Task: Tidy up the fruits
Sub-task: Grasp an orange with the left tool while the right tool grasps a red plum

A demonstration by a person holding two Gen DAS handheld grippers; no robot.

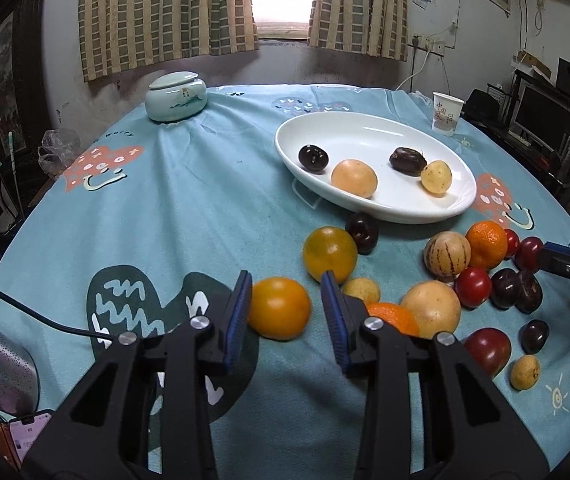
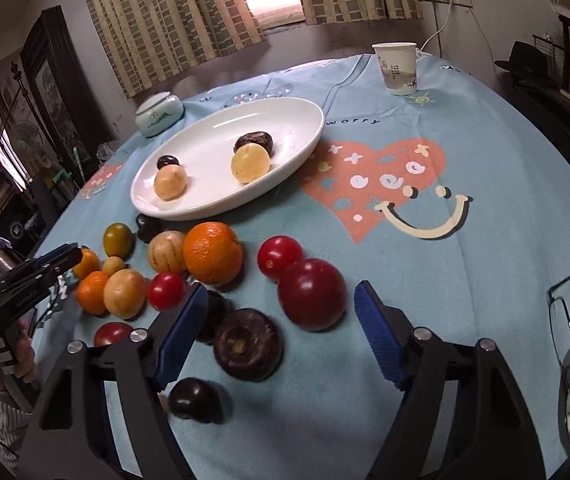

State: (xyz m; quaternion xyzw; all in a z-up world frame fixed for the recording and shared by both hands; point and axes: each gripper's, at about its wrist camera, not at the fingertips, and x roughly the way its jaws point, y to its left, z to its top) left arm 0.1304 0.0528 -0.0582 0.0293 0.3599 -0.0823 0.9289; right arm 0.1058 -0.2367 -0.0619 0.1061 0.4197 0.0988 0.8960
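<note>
A white oval plate [image 1: 373, 130] [image 2: 301, 120] holds two dark fruits and two pale yellow ones. Several loose fruits lie on the blue cloth in front of it. My left gripper [image 1: 287, 282] is open, its jaws on either side of a yellow-orange fruit [image 1: 279, 307], not closed on it. A greenish-orange fruit [image 1: 329, 254] sits just beyond. My right gripper [image 2: 281, 298] is open over a dark red fruit [image 2: 312, 294] and a dark brown fruit [image 2: 248, 344]. The right gripper also shows in the left wrist view [image 1: 565, 266].
A pale green lidded jar [image 1: 176, 96] stands at the back left and a paper cup [image 1: 447, 114] at the back right. An orange [image 2: 213, 253], a striped melon-like fruit [image 2: 167, 251] and red tomatoes [image 2: 279, 256] lie near the plate. Eyeglasses [image 2: 565, 308] lie right.
</note>
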